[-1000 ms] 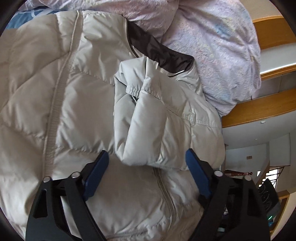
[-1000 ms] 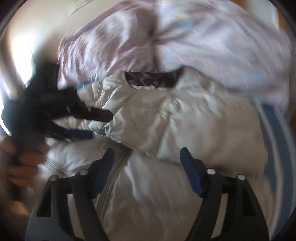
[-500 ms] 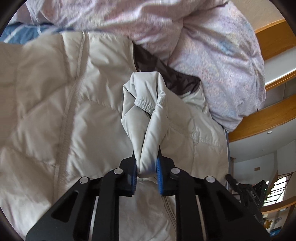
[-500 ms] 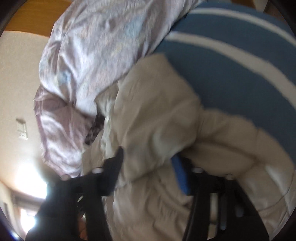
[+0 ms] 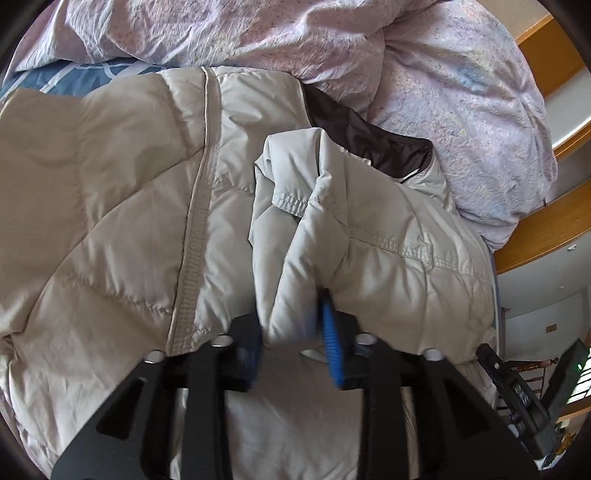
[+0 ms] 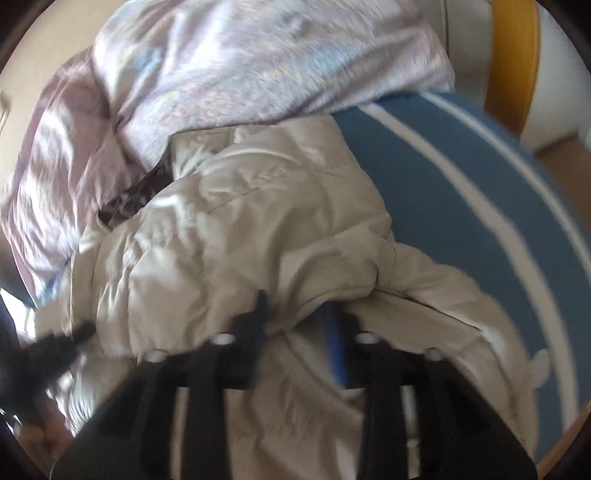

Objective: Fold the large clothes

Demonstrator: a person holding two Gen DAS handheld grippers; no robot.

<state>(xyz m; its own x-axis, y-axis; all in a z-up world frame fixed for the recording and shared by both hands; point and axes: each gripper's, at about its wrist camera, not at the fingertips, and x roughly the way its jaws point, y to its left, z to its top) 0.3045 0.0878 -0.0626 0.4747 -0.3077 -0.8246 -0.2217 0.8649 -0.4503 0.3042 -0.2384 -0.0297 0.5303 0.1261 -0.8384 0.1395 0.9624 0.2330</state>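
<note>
On the blue striped bed (image 6: 461, 192), the beige quilted puffer jacket (image 5: 122, 206) is pinched by both grippers' jaws: left gripper (image 5: 295, 343) on the sleeve cuff (image 5: 295, 236), right gripper (image 6: 295, 328) on a bunched fold. The slick padding could slip free, undoing the fold.

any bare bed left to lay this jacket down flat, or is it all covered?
Bare room: the blue striped sheet beyond the jacket, running to the wooden frame. A thin strip of sheet shows between jacket and quilt. Crowded: the bunched quilt butts against the collar. Both grippers, left and right, pinch jacket fabric.
</note>
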